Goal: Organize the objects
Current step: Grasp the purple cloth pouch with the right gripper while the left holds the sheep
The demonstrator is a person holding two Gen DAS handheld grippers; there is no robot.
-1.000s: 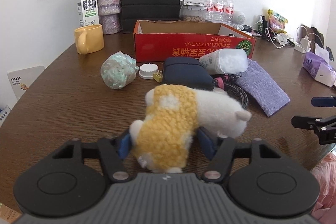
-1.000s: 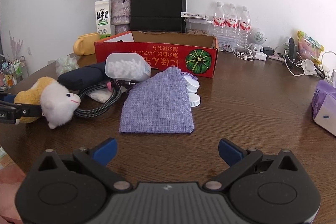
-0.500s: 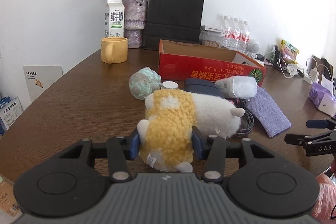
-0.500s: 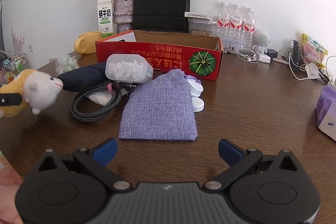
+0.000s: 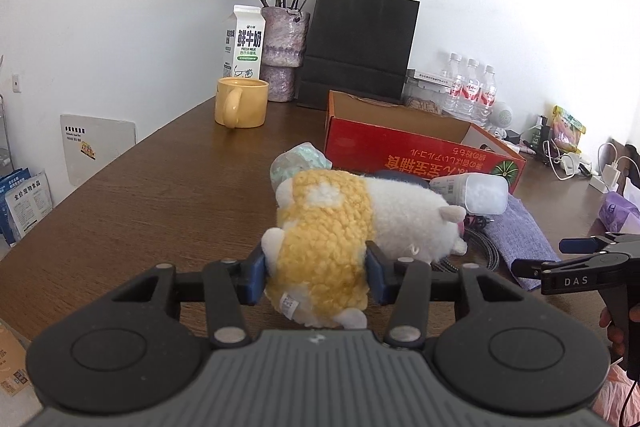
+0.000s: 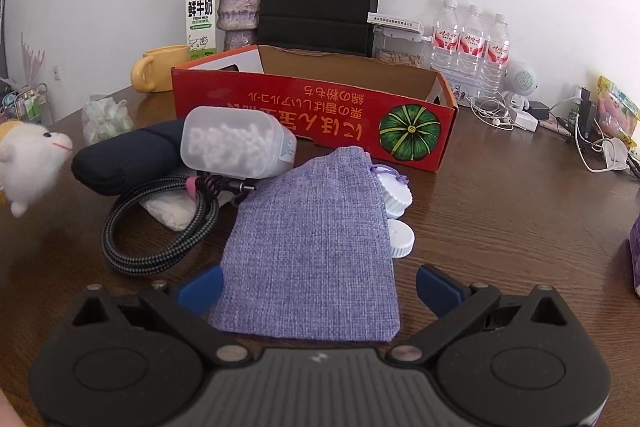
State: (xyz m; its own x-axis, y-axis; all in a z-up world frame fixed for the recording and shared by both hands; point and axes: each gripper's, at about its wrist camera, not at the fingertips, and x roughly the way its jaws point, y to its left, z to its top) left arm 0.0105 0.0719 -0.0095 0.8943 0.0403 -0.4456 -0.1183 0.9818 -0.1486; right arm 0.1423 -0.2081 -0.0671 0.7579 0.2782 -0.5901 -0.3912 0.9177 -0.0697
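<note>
My left gripper [image 5: 316, 277] is shut on a yellow and white plush sheep [image 5: 332, 227] and holds it above the table, short of the open red cardboard box [image 5: 408, 147]. The sheep's head shows at the left edge of the right wrist view [image 6: 28, 159]. My right gripper [image 6: 318, 291] is open, low over the near end of a purple cloth pouch [image 6: 316, 247]. It also shows at the right of the left wrist view [image 5: 568, 259]. The red box [image 6: 312, 107] stands behind the pouch.
By the box lie a clear jar of white beads [image 6: 236, 143], a dark case [image 6: 128, 159], a braided cable [image 6: 160, 231], white caps [image 6: 400, 239] and a green wad [image 5: 298, 161]. A yellow mug [image 5: 240, 101], milk carton, vase, black bag [image 5: 360, 47] and water bottles [image 6: 472, 43] stand behind.
My left gripper has lifted the sheep off the table and drawn it back and up. My right gripper has moved forward over the purple pouch, still open.
</note>
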